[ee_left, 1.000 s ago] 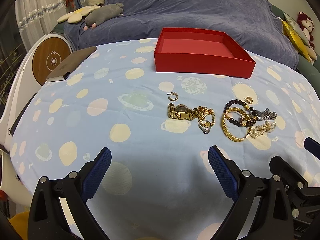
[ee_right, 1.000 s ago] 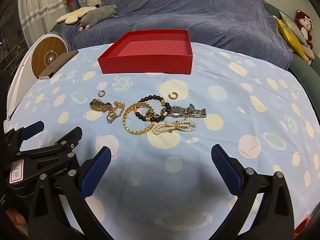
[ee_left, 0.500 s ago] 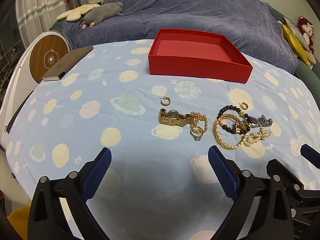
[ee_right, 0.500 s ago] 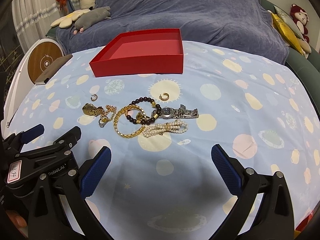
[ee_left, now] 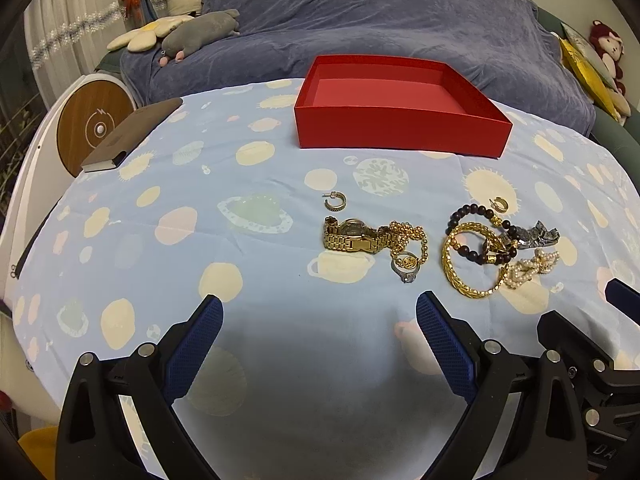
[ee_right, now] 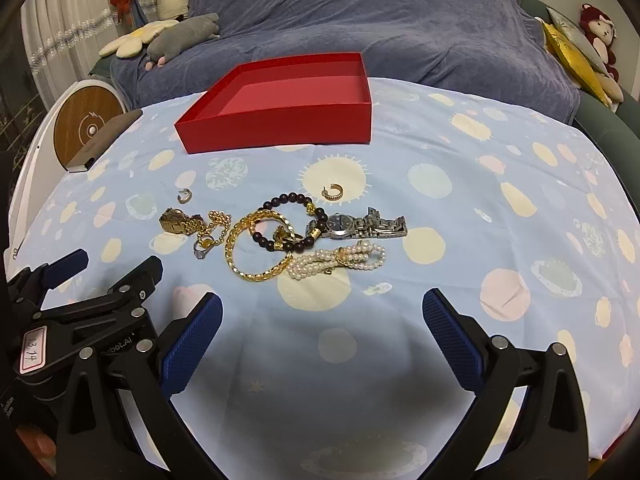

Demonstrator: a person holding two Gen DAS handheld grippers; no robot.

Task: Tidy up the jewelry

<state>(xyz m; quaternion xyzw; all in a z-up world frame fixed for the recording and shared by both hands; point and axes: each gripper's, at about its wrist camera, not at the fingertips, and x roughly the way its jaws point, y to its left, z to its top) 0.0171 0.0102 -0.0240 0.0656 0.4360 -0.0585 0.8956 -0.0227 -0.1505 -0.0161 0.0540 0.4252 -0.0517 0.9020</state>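
An empty red box (ee_left: 400, 120) (ee_right: 280, 120) stands at the back of the table. In front of it lies loose jewelry: a gold watch (ee_left: 352, 236) (ee_right: 176, 220), a gold chain (ee_left: 412, 236), a ring (ee_left: 406, 270) (ee_right: 200, 250), two hoop earrings (ee_left: 335, 202) (ee_right: 334, 192), a dark bead bracelet (ee_left: 476, 232) (ee_right: 288, 220), a gold bangle (ee_left: 468, 268) (ee_right: 256, 252), a silver watch (ee_left: 536, 236) (ee_right: 360, 226) and a pearl bracelet (ee_left: 532, 266) (ee_right: 340, 260). My left gripper (ee_left: 318, 324) and right gripper (ee_right: 322, 322) are open and empty, just short of the jewelry.
The table has a light blue planet-print cloth (ee_left: 200, 240). A brown notebook (ee_left: 128, 136) lies at the back left edge. A blue-covered sofa (ee_left: 380, 20) with plush toys stands behind. The left gripper's body (ee_right: 80, 312) shows at the lower left of the right wrist view.
Both grippers have drawn back and risen slightly, so the jewelry and box sit a little farther off in both views. Nothing on the table has moved. Both jaws stay open.
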